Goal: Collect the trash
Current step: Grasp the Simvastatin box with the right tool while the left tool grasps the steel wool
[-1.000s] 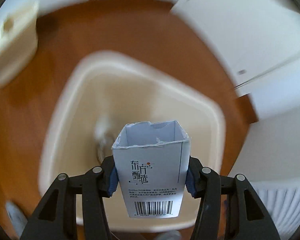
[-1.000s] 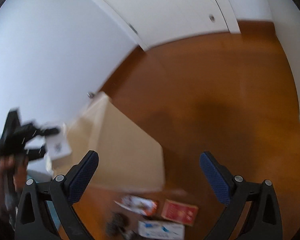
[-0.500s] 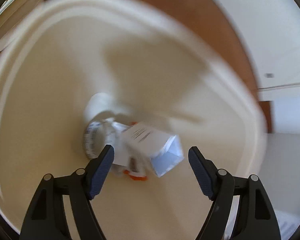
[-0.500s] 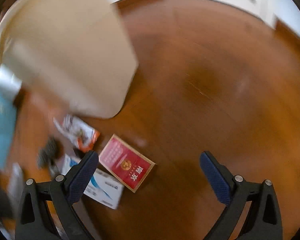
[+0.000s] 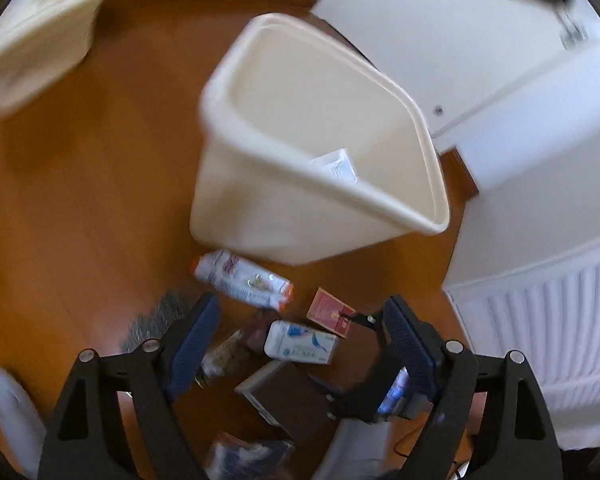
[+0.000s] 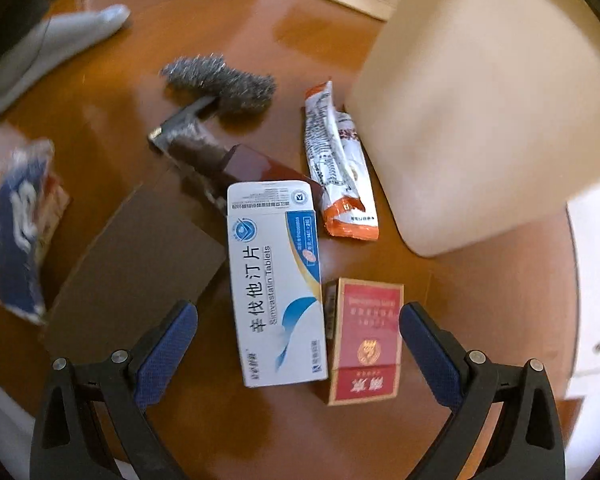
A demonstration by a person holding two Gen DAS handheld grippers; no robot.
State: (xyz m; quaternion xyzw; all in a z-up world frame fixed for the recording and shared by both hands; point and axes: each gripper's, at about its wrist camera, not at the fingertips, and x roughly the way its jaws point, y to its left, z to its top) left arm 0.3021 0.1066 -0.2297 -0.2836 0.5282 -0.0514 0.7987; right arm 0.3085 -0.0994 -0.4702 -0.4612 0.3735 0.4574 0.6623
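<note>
Trash lies scattered on the brown wooden floor [image 6: 480,300] beside the cream plastic bin [image 5: 320,140].
A white-and-blue tablet box [image 6: 276,292] and a red cigarette pack [image 6: 366,340] lie side by side on the floor, framed by the wide-open, empty right gripper [image 6: 298,340]; an orange-and-white wrapper [image 6: 340,168] and steel-wool scourer [image 6: 220,80] lie nearer the bin. The left gripper [image 5: 300,336] is opening, empty.

A glossy orange-brown wooden floor [image 5: 80,200] fills the room, catching soft daylight in pale patches; white walls [image 5: 440,40] rise behind it; a white ribbed radiator [image 5: 540,320] stands at the right; a brown skirting board [image 5: 464,172] edges the wall's foot.
</note>
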